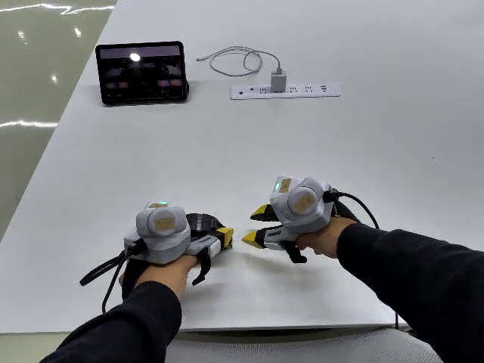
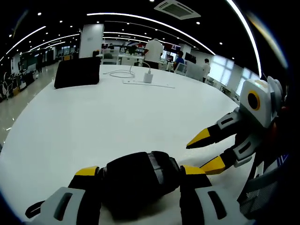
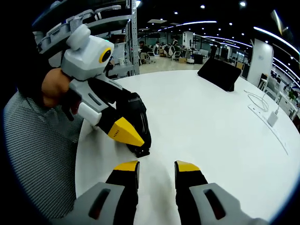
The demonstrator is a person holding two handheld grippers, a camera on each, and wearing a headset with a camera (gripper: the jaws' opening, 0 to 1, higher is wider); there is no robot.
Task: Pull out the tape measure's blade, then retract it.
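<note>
early stage. tape measure (image 2: 140,180) sits on the table (image 1: 302,136) near the front edge, clamped between the jaws of the left gripper (image 1: 219,238). no blade out, so pull & retract are both left to do. right gripper (image 1: 255,227) is spread apart w/ nothing in it, tips just beside the case & aimed at it. a small tab at the case's low corner faces the right gripper, prob the blade end. long axis seems to run gripper to gripper, can't be sure.
</note>
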